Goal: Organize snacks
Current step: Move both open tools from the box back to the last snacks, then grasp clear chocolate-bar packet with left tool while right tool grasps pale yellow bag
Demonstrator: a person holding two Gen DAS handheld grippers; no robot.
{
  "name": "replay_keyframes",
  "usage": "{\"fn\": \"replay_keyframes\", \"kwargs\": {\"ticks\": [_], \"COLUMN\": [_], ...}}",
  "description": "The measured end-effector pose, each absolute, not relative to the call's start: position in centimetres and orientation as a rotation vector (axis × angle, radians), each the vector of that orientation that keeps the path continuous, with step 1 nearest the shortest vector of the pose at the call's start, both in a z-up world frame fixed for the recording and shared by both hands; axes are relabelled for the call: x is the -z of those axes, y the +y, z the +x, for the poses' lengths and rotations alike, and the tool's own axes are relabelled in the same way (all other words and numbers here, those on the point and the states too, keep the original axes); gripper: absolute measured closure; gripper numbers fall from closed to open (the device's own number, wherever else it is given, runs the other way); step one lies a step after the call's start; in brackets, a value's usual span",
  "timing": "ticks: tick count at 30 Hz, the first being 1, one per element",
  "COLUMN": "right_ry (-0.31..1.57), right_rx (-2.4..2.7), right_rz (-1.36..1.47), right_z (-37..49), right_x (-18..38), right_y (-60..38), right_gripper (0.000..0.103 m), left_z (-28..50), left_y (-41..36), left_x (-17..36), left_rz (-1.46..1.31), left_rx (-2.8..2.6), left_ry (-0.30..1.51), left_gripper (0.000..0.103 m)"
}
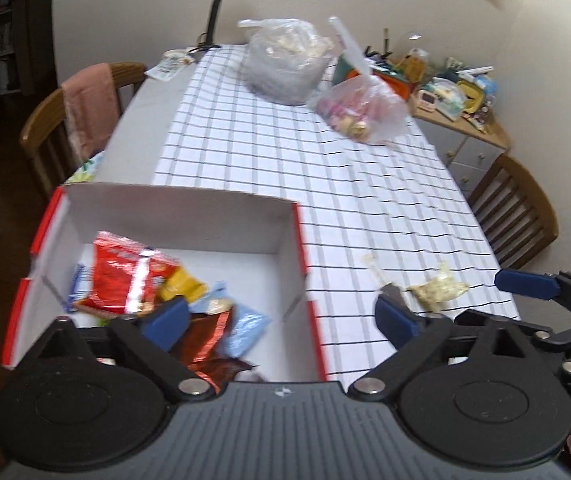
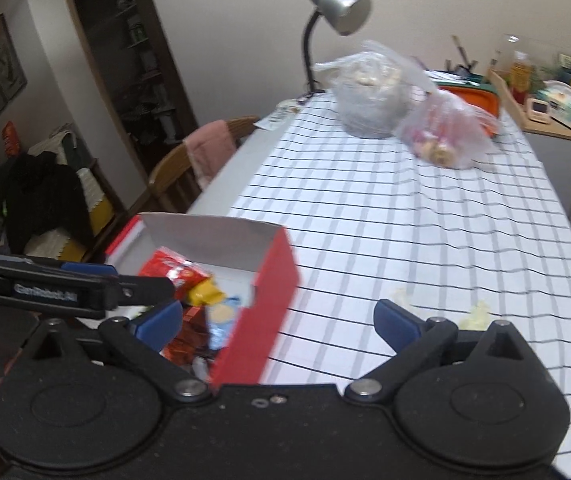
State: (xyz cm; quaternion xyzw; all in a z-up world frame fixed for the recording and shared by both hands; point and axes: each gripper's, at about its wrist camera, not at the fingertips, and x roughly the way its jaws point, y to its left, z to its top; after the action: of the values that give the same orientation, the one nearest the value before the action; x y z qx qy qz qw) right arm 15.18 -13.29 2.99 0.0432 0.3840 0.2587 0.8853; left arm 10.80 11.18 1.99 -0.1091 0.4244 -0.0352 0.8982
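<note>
A: Are the grabbers holding anything?
B: No. The left gripper (image 1: pixel 281 312) and right gripper (image 2: pixel 277 320) are both wide open, low in the frame.
A: Where are the snacks (image 1: pixel 141 284)?
B: In the red box (image 1: pixel 297 248), lower left. Two bags (image 1: pixel 285 60) sit up top

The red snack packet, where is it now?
The red snack packet lies inside the red-and-white box at the near left of the checked table, on top of other snacks, beside a yellow packet.
</note>
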Motion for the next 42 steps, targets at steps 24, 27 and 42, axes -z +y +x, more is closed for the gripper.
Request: {"fn": "replay_keyframes", "kwargs": {"ticks": [24,27,42], "right_ry": [0.946,0.964,1.069], "right_rx": [-0.533,-0.541,-0.601], "right_rz": [-0.103,-0.086,-0.068], "right_z": [22.6,24.1,29.2], "right_x": [6.4,7.7,12.7], "right_y": [-25.5,-25.5,-24.7], "right_gripper": [0.003,0.004,0.018], "left_z": [19.5,20.8,26.1], "left_y": [-5.7,-6.3,-7.3], "left_x": [5.0,6.3,12.5], "left_rz": [-0.133,-0.14,-0.222], "left_rx": [-0.104,-0.14,-0.16], "left_ry": [0.952,0.978,1.201], "left_gripper": [0.001,0.001,0.002]}}
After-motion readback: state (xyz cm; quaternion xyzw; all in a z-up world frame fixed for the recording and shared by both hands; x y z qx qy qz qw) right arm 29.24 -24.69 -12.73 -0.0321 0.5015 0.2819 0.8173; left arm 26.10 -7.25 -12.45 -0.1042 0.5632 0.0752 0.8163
